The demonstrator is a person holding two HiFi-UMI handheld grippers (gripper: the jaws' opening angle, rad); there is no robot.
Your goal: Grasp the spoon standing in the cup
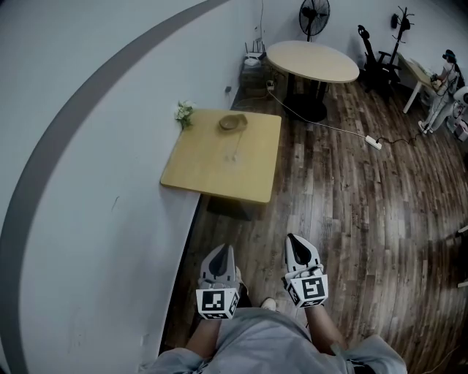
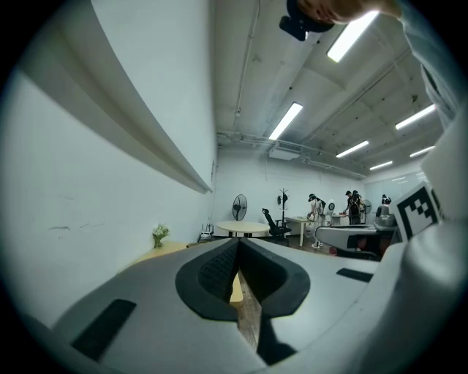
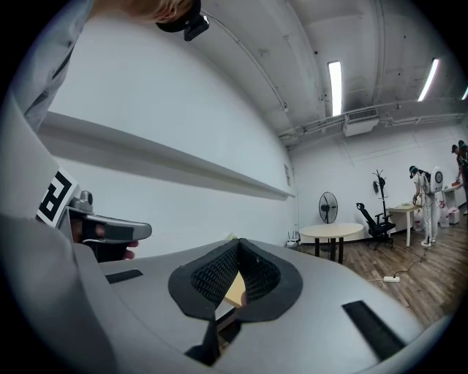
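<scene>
A square wooden table [image 1: 219,168] stands against the white wall, well ahead of me. On its far part sits a small brown cup-like object [image 1: 232,122]; it is too small to make out a spoon. Both grippers hang low near my body, far short of the table. My left gripper [image 1: 221,249] has its jaws together with nothing between them, and the left gripper view shows its tips [image 2: 238,245] meeting. My right gripper [image 1: 293,238] is also shut and empty, its jaws [image 3: 238,245] closed in the right gripper view.
A small potted plant [image 1: 183,112] stands at the table's far left corner. Beyond are a round table [image 1: 312,60], a fan [image 1: 314,13], a power strip with cable [image 1: 374,142] on the wood floor, and people at a desk far right.
</scene>
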